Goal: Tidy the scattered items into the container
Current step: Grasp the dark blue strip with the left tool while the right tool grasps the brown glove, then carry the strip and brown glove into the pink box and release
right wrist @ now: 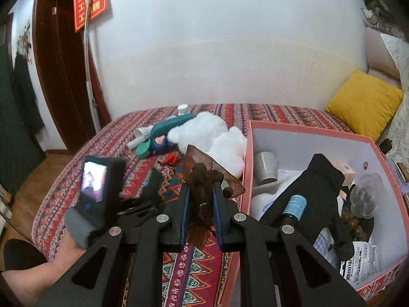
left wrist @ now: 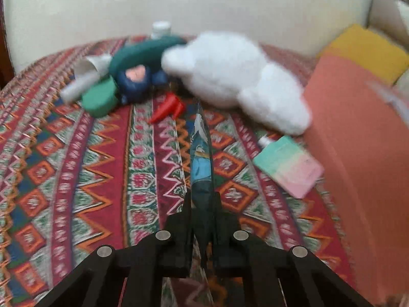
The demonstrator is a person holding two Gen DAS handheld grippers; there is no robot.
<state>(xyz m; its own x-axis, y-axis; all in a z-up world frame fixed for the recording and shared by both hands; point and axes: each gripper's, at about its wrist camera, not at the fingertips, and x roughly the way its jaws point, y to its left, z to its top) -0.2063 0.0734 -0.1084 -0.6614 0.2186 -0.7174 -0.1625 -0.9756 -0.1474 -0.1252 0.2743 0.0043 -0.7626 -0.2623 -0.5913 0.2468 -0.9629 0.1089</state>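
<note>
My left gripper (left wrist: 202,199) is shut on a thin flat blue printed card (left wrist: 200,153), seen edge-on above the patterned cloth (left wrist: 102,166). My right gripper (right wrist: 202,186) is shut on a brown ribbon bow ornament (right wrist: 202,176), held over the cloth just left of the pink box (right wrist: 245,179). The box is open and holds a metal cup (right wrist: 265,166), a black pouch (right wrist: 322,186), a bottle and several other items. Scattered on the cloth: a white plush (left wrist: 237,76), a teal case (left wrist: 143,51), a navy toy (left wrist: 135,81), a green lid (left wrist: 99,99), a red piece (left wrist: 166,108), a mint-pink pouch (left wrist: 288,166).
The pink box wall (left wrist: 358,153) rises at the right in the left wrist view. A yellow cushion (right wrist: 363,102) lies behind the box. White tubes (left wrist: 84,76) and a small white jar (left wrist: 161,29) sit at the far side by the wall. The other gripper's body (right wrist: 99,192) is at left.
</note>
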